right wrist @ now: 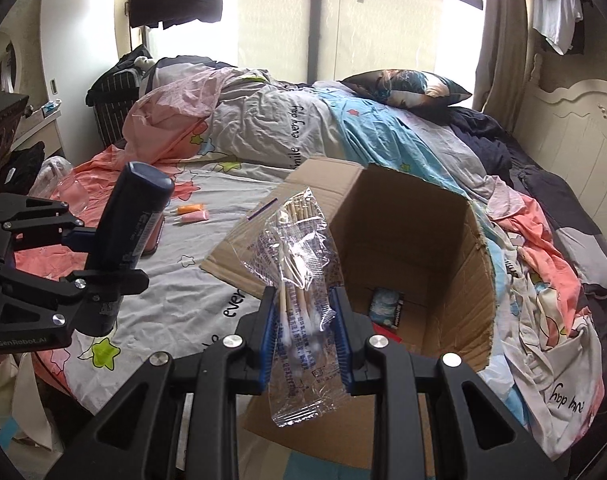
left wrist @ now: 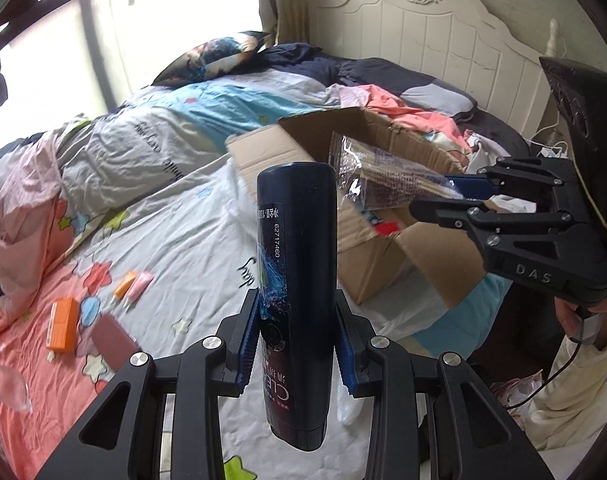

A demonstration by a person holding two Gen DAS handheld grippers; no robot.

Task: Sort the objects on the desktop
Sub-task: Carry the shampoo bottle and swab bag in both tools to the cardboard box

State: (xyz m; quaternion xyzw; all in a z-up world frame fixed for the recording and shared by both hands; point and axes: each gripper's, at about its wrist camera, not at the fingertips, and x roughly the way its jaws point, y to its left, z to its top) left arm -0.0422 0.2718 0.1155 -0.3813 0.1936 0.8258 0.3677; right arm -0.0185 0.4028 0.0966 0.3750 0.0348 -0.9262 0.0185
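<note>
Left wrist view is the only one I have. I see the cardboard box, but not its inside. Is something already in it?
Observer: Yes. A small blue packet lies on the bottom of the cardboard box.
Operator: What is inside the clear bag?
Observer: The clear bag in the right gripper holds cotton swabs with wooden sticks.
Operator: What is beyond the bed's far end?
Observer: A dark striped basket stands there.

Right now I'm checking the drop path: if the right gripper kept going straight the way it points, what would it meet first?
Probably the cardboard box: the right gripper, shut on the cotton swab packet, aims into its open mouth. Depth is unclear.
</note>
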